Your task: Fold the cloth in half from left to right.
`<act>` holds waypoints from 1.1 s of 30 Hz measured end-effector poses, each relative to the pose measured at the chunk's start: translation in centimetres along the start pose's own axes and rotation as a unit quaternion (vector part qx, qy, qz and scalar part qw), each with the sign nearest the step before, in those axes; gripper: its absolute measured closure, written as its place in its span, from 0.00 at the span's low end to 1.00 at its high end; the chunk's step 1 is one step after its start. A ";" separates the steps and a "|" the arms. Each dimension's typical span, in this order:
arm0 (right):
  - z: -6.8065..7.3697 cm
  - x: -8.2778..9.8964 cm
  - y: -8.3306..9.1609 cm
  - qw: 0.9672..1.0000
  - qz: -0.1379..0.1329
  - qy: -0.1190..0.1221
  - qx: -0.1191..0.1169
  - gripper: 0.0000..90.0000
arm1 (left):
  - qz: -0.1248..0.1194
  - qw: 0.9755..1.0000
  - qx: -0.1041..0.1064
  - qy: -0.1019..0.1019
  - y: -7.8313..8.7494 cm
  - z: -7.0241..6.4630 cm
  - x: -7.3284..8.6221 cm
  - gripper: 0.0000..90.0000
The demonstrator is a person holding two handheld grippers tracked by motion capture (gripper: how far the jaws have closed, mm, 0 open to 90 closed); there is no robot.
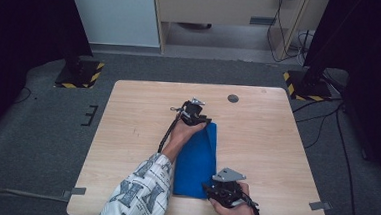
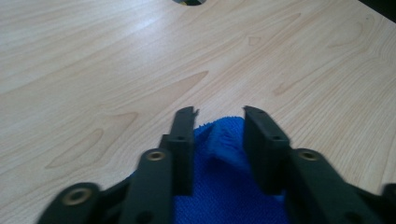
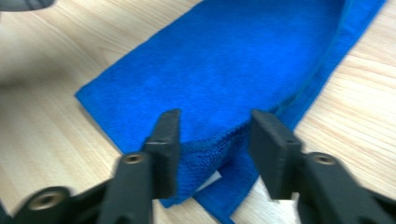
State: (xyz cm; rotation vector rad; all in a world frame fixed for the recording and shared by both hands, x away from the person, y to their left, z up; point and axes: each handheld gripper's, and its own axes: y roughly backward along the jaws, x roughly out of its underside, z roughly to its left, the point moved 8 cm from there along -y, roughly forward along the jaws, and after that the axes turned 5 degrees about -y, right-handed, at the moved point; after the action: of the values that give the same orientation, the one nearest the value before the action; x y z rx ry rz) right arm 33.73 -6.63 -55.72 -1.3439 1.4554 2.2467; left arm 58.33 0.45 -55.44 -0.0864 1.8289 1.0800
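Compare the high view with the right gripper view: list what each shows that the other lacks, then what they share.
High view alone: the whole wooden table, the person's patterned sleeve, the left gripper at the far end of the blue cloth, and the grey floor with striped stand bases.

Right gripper view alone: the right gripper with jaws apart, straddling the cloth's folded, layered near edge without pressing it.

Shared: the folded blue cloth lying flat on the table, with the right gripper at its near end.

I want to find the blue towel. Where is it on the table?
In the high view, the blue towel lies folded on the wooden table, just right of centre toward the near edge, stretching between the left hand-held gripper and the right hand-held gripper.
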 end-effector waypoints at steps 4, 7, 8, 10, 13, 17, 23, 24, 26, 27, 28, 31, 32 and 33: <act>-0.5 -0.1 0.1 1.000 -0.003 0.007 0.018 0.40 | -0.022 1.000 -0.002 -0.009 0.4 -0.2 -0.7 0.50; -0.9 -0.2 0.1 1.000 -0.004 0.009 0.023 0.35 | -0.029 1.000 0.002 -0.011 0.8 -0.4 -1.0 0.43; -1.0 -0.2 0.0 1.000 -0.002 0.008 0.022 0.33 | -0.029 0.999 0.004 -0.013 1.0 -0.4 -1.0 0.42; -1.3 -0.2 -0.1 1.000 0.001 0.007 0.022 0.30 | -0.027 0.999 0.009 -0.019 1.3 -0.5 -1.0 0.37; -1.8 -0.7 -0.2 1.000 -0.003 0.006 0.021 0.24 | -0.026 0.999 0.017 -0.022 2.0 -0.5 -1.0 0.32; -2.6 -1.6 -0.2 1.000 -0.009 -0.001 0.021 0.18 | -0.024 0.999 0.010 -0.028 2.9 -0.3 -0.8 0.25; -3.7 -2.6 -1.0 1.000 -0.021 -0.013 0.006 0.12 | -0.016 0.999 0.008 -0.031 4.1 -0.2 -0.2 0.14; -3.8 -2.8 -1.1 1.000 -0.023 -0.015 0.005 0.11 | -0.012 0.999 0.005 -0.038 4.3 -0.2 0.0 0.12; -4.2 -3.2 -1.4 1.000 -0.024 -0.008 0.001 0.10 | -0.012 0.999 0.006 -0.041 4.7 -0.3 0.3 0.10; -4.4 -3.4 -1.5 1.000 -0.024 -0.008 -0.001 0.09 | -0.012 0.999 0.006 -0.044 5.0 -0.3 0.5 0.09; -4.6 -3.6 -1.7 1.000 -0.024 -0.007 -0.001 0.09 | -0.012 0.999 0.006 -0.046 5.2 -0.4 0.6 0.09; -5.3 -4.1 -2.2 1.000 -0.020 0.002 -0.004 0.09 | -0.004 0.999 0.003 -0.054 5.7 -0.3 1.1 0.09; -5.4 -4.3 -2.4 1.000 -0.019 0.006 -0.006 0.09 | -0.004 0.999 0.004 -0.054 5.9 -0.3 1.2 0.09; -5.5 -4.4 -2.6 1.000 -0.016 0.007 -0.008 0.09 | -0.004 0.998 0.005 -0.055 6.1 -0.3 1.3 0.09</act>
State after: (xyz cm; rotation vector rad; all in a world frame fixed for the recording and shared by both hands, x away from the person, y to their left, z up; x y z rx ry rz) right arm 41.05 -8.25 -54.86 -1.3815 1.4130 2.2390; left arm 54.48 4.41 -52.54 -0.0292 1.7336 1.0497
